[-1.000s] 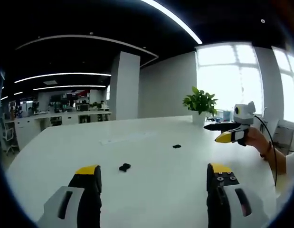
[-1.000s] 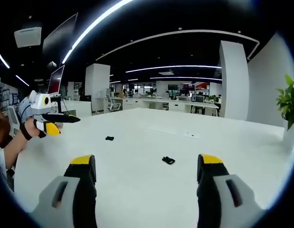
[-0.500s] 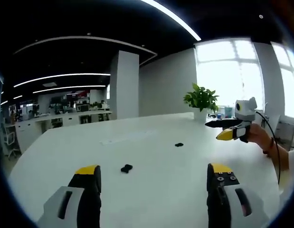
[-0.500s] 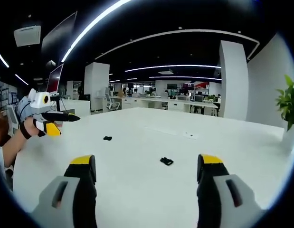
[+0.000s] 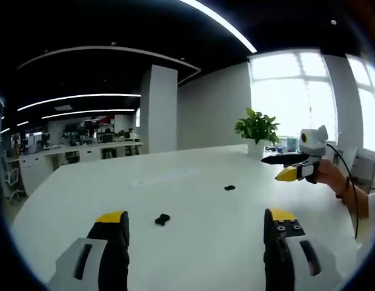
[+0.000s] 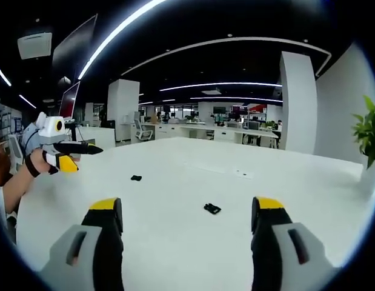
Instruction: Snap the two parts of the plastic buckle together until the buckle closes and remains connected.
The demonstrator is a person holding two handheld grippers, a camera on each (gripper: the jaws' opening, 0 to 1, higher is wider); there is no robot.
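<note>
The left gripper (image 5: 196, 233) holds its jaws wide apart above the white surface (image 5: 193, 188). Two black buckle parts lie well apart — one (image 5: 162, 219) near, one (image 5: 229, 188) farther. The right gripper (image 5: 288, 167) hovers beside a potted plant (image 5: 257, 130).

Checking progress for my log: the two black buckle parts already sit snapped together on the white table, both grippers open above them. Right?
Not quite. The two buckle parts lie apart on the white table, unjoined: the left gripper view shows one part near and the other part farther off. The left gripper and right gripper are open, as you said.
</note>
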